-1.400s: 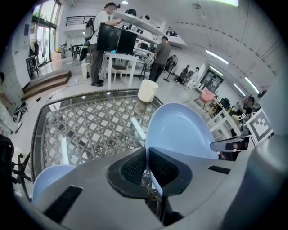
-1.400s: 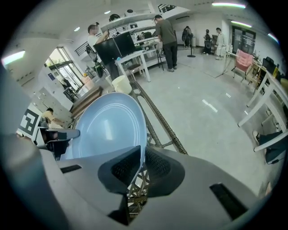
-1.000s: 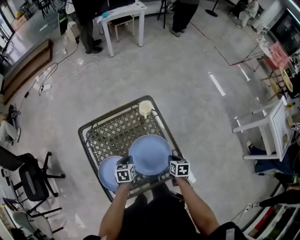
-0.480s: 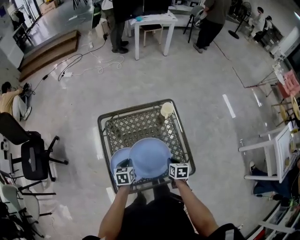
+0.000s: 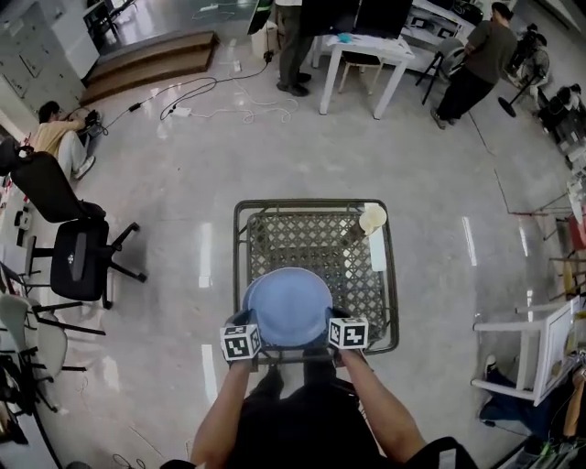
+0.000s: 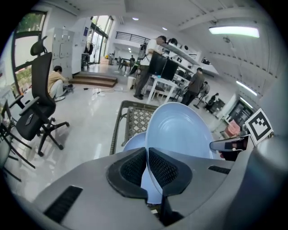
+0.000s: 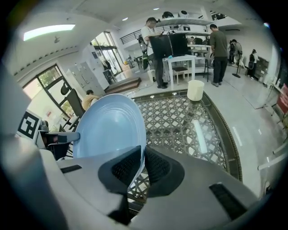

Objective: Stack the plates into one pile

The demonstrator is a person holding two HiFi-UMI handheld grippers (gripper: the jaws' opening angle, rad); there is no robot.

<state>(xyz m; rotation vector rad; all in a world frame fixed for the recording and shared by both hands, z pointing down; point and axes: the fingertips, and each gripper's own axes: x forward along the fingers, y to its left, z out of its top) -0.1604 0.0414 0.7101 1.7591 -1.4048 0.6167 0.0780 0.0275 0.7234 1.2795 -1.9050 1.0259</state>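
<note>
Left hand-held gripper (image 6: pixel 147 153) and right hand-held gripper (image 7: pixel 143 155) clamp the top plate (image 5: pixel 289 307) by its rim over the lower plate (image 6: pixel 134 141), mostly hidden, on the surface (image 5: pixel 307 234); uneven release may tilt it, perhaps landing off-centre and sliding.

The blue plate (image 5: pixel 289 307) looks smooth and glossy, the lattice table (image 5: pixel 302 240) glass-topped, the floor (image 5: pixel 174 192) polished.

We're in an open lab-style workspace, shiny floor (image 5: pixel 165 183) all round. Office chairs (image 5: pixel 81 261) on the left. Up top, a white desk (image 5: pixel 364 48) with monitors (image 5: pixel 385 14), cables (image 5: pixel 229 92) trailing.
</note>
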